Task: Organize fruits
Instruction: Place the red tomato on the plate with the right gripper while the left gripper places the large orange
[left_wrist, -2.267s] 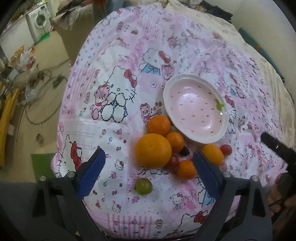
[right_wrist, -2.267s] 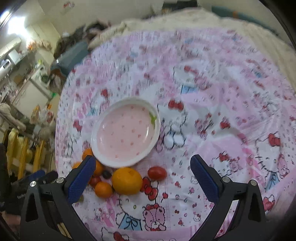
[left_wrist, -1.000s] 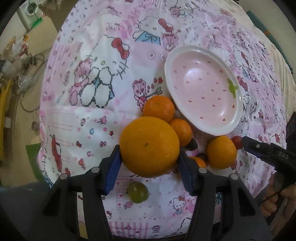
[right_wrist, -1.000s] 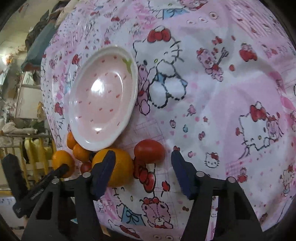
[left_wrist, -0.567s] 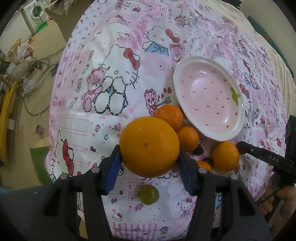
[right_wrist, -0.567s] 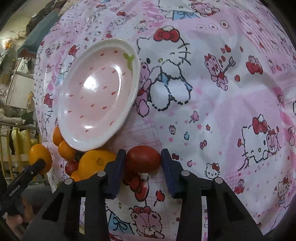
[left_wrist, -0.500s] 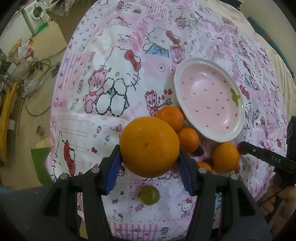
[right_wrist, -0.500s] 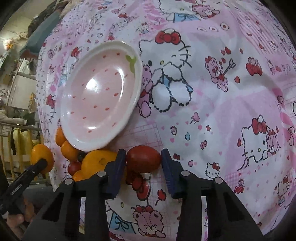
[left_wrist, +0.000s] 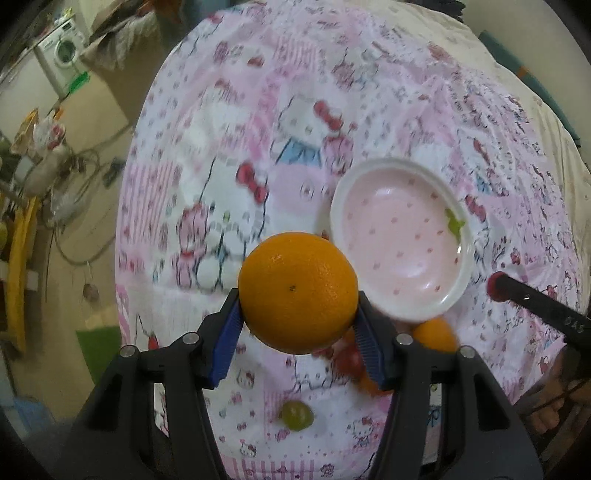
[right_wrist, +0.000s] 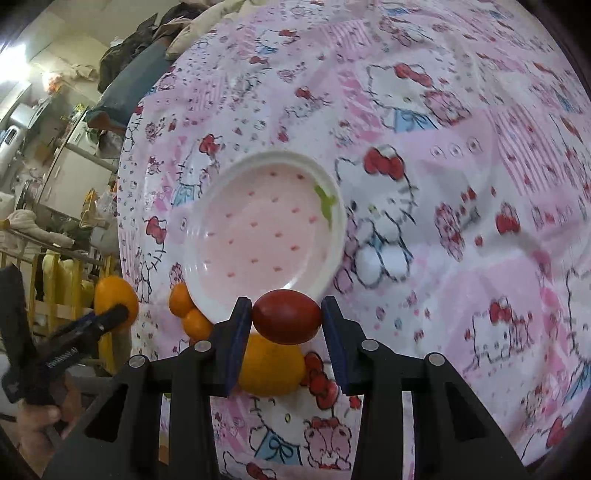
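Two grippers each held one fruit. The left gripper (left_wrist: 297, 325) was closed on the big orange (left_wrist: 298, 291), lifted above the cloth (left_wrist: 221, 147); the pink plate (left_wrist: 458, 291) lay ahead to its right. The right gripper (right_wrist: 286, 323) clamped the red tomato (right_wrist: 286, 316) just before the plate's near rim, with a small orange (right_wrist: 271, 369) below it.
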